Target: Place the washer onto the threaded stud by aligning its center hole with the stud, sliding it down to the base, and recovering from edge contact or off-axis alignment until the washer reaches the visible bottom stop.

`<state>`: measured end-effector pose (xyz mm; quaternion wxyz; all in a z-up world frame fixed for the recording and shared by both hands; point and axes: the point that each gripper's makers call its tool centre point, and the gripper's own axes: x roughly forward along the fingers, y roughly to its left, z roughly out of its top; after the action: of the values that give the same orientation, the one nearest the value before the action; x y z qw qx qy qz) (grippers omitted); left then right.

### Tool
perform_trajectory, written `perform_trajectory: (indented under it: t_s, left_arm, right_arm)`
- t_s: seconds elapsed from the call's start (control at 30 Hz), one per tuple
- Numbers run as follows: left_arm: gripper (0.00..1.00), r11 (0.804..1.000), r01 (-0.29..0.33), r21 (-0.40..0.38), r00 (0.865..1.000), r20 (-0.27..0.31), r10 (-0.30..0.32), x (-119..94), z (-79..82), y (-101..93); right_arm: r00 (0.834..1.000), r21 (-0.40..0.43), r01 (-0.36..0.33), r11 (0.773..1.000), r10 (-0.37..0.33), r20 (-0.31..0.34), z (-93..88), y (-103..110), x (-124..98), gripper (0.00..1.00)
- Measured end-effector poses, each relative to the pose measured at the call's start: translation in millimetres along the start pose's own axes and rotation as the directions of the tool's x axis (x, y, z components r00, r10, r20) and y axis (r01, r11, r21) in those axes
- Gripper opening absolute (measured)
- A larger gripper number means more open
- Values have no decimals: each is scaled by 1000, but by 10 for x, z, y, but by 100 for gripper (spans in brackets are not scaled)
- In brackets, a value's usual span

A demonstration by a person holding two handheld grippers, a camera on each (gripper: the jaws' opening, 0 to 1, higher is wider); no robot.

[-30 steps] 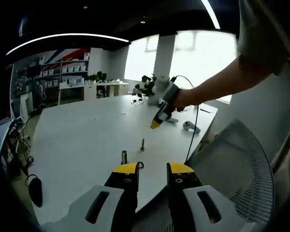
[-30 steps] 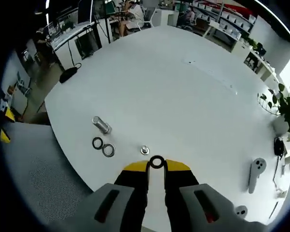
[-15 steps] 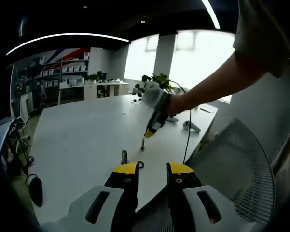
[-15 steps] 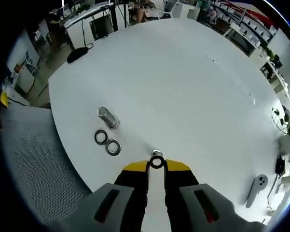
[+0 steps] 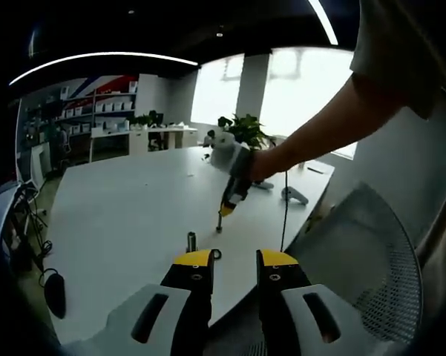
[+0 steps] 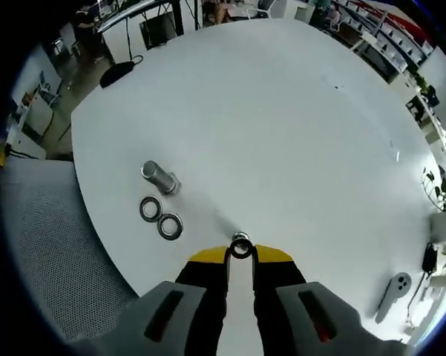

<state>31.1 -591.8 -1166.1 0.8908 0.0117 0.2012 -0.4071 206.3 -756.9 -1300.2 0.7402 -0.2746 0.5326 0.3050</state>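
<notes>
White table [image 6: 297, 133]; right gripper [image 6: 240, 254] pinching washer [image 6: 240, 249].

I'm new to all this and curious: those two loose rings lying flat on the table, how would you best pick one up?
Take the ring nearer the right gripper by its thin rim, coming straight down from above with one jaw in the hole and one outside. It lies flat on the table, and the second ring seems to touch it, so that side is blocked.

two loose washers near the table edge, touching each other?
Touching. Right gripper view shows the two loose washers lying side by side on the table, rims meeting with no gap.
</notes>
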Motion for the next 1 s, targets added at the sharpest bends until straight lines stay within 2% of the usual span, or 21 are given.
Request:
perform_trajectory:
  t_s: [0.43,1.0]
  left_arm:
    - [20,1000,-5,0,1000,3,5,-2,5,6]
    - [20,1000,-11,-1,1000,0,11,-3,4,18]
  right_arm:
    - [1000,-19,1,1000,-1,-22,7,-14,33,13]
    - [999,0,-14,1000,14,-35,-30,-43,110,13]
